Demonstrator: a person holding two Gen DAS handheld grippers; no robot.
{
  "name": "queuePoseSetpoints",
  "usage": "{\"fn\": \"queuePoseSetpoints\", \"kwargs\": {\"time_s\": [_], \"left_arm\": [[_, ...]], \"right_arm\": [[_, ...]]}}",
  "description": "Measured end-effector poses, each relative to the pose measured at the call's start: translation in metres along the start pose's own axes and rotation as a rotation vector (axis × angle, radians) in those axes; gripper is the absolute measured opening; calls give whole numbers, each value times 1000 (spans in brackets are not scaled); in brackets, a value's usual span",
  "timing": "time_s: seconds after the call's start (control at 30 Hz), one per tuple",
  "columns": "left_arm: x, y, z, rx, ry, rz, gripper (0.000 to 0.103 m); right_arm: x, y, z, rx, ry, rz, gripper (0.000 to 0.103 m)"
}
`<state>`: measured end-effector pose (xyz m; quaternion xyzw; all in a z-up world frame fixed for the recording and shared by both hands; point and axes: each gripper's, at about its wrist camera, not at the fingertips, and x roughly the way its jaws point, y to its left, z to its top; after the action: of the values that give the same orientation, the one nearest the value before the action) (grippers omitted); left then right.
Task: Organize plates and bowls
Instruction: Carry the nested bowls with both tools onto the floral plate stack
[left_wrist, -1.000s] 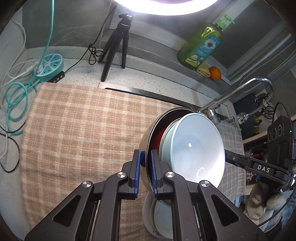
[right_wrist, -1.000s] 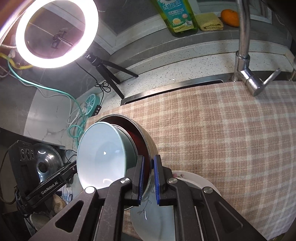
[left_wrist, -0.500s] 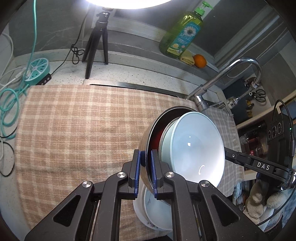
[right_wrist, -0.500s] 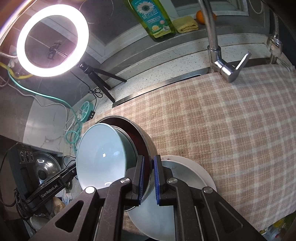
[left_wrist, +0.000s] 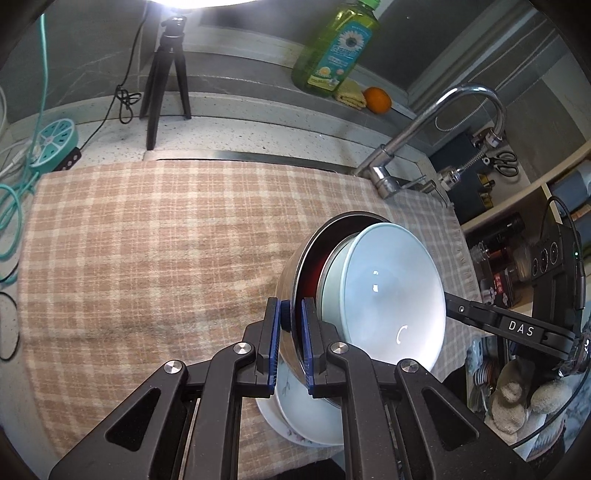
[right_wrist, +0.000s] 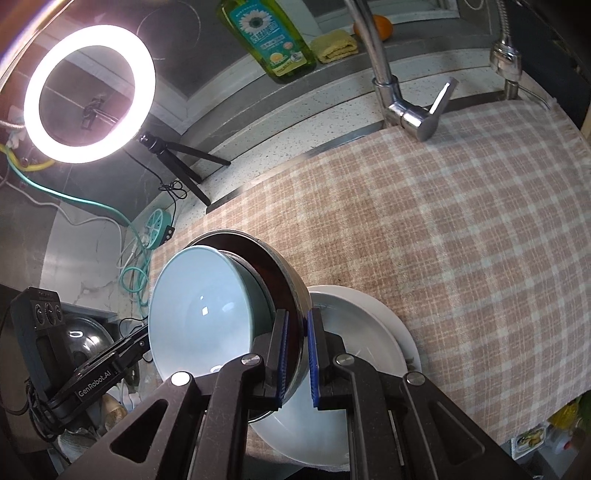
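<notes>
Both grippers, left (left_wrist: 291, 343) and right (right_wrist: 297, 354), pinching the metal bowl's (left_wrist: 291, 280) rim, have carried it above the white plate (right_wrist: 373, 317); faucet (right_wrist: 410, 114) stands well beyond

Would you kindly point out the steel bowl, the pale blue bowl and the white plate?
steel bowl (left_wrist: 291, 280), left wrist view, polished outer wall.
pale blue bowl (left_wrist: 391, 291), left wrist view, inside surface.
white plate (right_wrist: 373, 325), right wrist view, bare inner face.

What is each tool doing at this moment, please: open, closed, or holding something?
Left tool: closed on the rim of the metal bowl, which holds a pale blue bowl.
Right tool: closed on the same metal bowl's opposite rim.
</notes>
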<state>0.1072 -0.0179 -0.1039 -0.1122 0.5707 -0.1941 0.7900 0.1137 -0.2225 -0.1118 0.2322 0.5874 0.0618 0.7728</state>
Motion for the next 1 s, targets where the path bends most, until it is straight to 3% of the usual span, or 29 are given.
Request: {"fn": "queuePoseSetpoints", "kwargs": {"time_s": [0.33, 1.0], "left_arm": [[8, -15, -10, 23, 23, -5, 9], [18, -28, -54, -49, 41, 30, 9]], "right_arm": [[-10, -18, -15, 35, 0, -10, 10], [-16, -36, -40, -3, 44, -7, 10]]}}
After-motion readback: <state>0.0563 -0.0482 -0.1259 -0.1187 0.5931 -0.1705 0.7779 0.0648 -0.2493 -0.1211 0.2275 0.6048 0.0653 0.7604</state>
